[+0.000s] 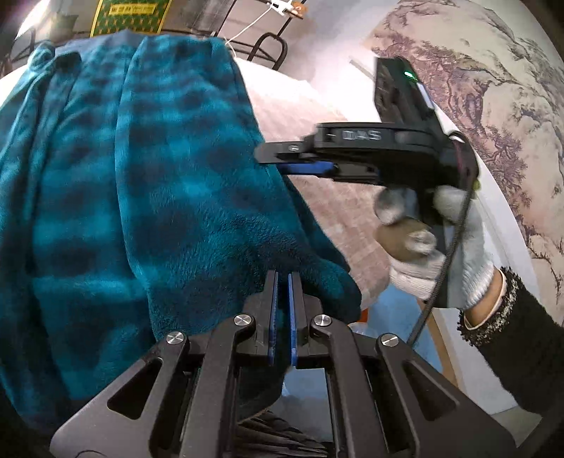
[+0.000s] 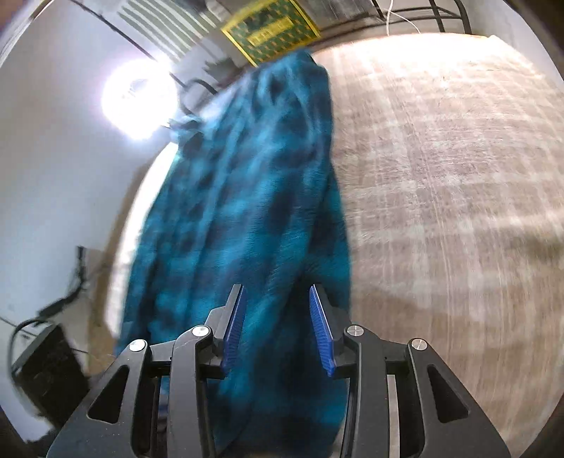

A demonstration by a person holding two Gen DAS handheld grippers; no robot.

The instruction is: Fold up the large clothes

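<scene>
A large teal and dark blue checked fleece garment (image 1: 141,183) lies over a bed with a beige checked cover (image 1: 317,116). My left gripper (image 1: 282,278) is shut on a lower corner of the garment. My right gripper (image 2: 276,292) is open, its blue pads on either side of the garment's edge (image 2: 246,211), not closed on it. In the left wrist view the right gripper (image 1: 278,160) reaches in from the right at the garment's right edge, held by a gloved hand (image 1: 440,253).
The beige bed cover (image 2: 440,176) spreads wide to the right of the garment. A yellow and green patterned box (image 2: 271,30) and a black metal bed frame (image 1: 271,49) are at the far end. A wall mural (image 1: 493,88) stands to the right. Dark cables and a black box (image 2: 46,366) lie on the floor at left.
</scene>
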